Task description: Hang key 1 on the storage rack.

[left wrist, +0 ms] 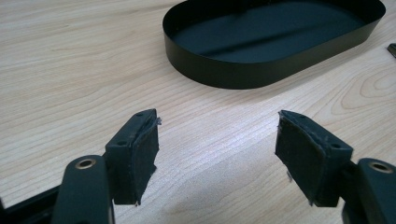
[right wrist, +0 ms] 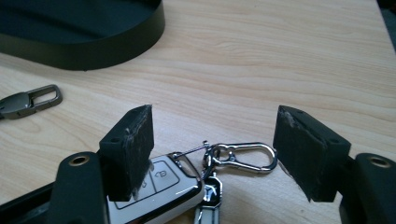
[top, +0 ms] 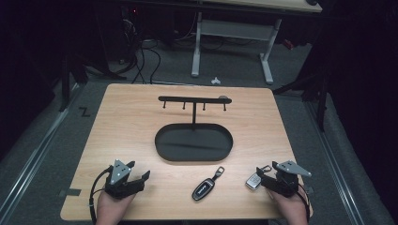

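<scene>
While both hands rest at the near edge of the wooden surface, two car keys lie between them. A black key fob lies near the middle of the near edge, its long axis slanting from near-left to far-right, with its grey clip at the far-right end pointing toward the tray. A white and silver key fob lies to its right, just at the tips of the right tongs; in the right gripper view this fob shows button icons on a white face with a chrome rim, and its silver snap hook stretches to the right across the gap between the jaws. The right tongs are spread wide, the left jaw standing over the fob's corner, though I cannot tell if it touches. The left tongs are also spread wide and hold nothing; in the left gripper view bare wood lies between the jaws. At the middle of the surface sits a black oval tray, long axis running left to right, with nothing in it. From its far side rises a thin post carrying a horizontal bar with small hooks, none of them bearing anything. No writing can be read on either fob.
</scene>
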The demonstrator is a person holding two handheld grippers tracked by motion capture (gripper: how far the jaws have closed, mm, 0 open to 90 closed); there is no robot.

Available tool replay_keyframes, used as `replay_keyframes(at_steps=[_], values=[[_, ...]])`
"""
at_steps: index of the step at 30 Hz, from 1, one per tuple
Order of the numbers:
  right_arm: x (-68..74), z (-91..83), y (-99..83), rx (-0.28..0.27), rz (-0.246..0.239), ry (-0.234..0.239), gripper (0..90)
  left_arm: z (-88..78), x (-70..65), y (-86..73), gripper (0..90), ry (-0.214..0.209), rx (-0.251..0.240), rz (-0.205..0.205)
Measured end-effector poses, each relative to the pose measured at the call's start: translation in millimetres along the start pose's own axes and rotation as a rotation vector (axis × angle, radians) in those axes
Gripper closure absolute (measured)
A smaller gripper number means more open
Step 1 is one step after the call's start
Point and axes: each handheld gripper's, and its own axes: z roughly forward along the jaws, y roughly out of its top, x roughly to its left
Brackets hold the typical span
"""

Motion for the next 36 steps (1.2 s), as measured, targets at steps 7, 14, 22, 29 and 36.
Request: replay_keyframes(at_steps=[7, 14, 22, 29, 36], values=[[11.2, -0.3, 6.0, 0.065, -0.026, 0.024, 28.6, 0.2, -1.8, 0.2, 30.4, -0.014, -0.008, 0.000], [32.8, -3.1, 12.8, 0.075, -0.089, 0.064, 32.3, -0.9, -1.4, 0.9, 30.1, -0.017, -0.015, 0.002], [54.3, -1.5, 15.0, 0.057, -0.137, 0.115, 41.2, -1.2, 0.4, 0.7, 30.2, -0.016, -0.016, 0.002], [77.1, 2.0, 16.3, 0.046, -0.174, 0.213, 54.9, -0.3, -1.1, 0.5, 30.2, -0.023, -0.012, 0.007], [104.7, 6.7, 16.7, 0.033, -0.201, 0.317, 67.5, -0.1, -1.4, 0.2, 30.1, -0.027, -0.010, 0.009]])
